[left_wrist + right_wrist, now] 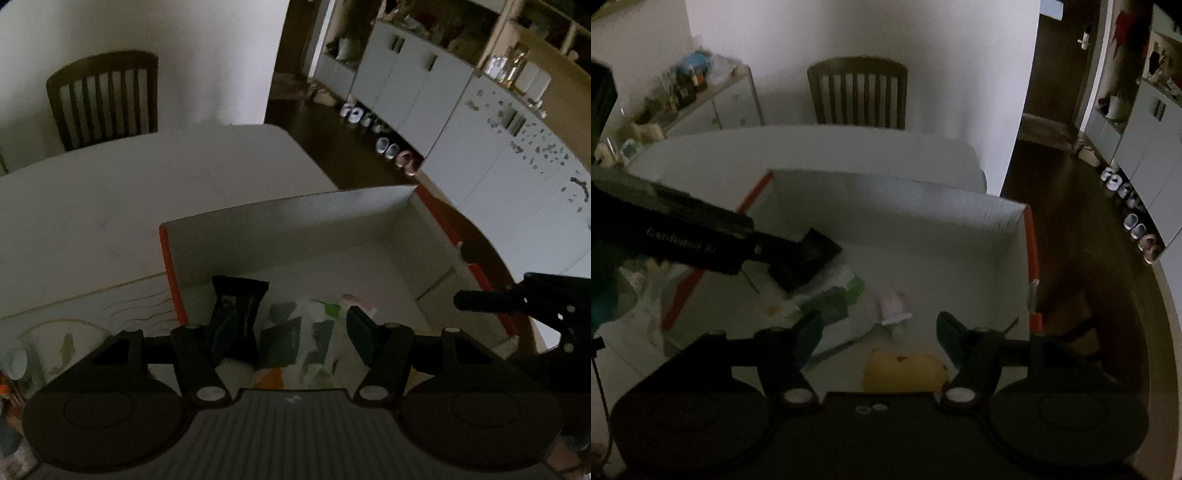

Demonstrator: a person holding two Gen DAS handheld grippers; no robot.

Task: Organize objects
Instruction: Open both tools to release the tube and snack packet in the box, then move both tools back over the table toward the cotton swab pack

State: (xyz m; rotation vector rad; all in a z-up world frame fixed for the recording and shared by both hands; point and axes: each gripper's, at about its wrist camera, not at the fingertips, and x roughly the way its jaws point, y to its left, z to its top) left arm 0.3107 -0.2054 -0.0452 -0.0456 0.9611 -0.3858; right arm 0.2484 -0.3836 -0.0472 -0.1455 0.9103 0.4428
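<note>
An open cardboard box (295,225), white inside and orange outside, stands on the white table. In it lie a black snack-bar wrapper (240,306) and a white packet with green patches (314,332). My left gripper (290,319) hovers open over both; the black wrapper sits against its left finger, with no pad pressing on it. My right gripper (879,332) is open above the box (905,210) floor, over a small pink item (892,306) and a yellow item (905,371). Neither one touches its pads. The black wrapper (805,258) lies by the left gripper's tip.
A dark wooden chair (857,96) stands behind the table (129,192). A drinking glass (55,350) is left of the box. A cluttered sideboard (713,96) is at the far left; grey cupboards (406,85) and several shoes (388,147) line the dark floor on the right.
</note>
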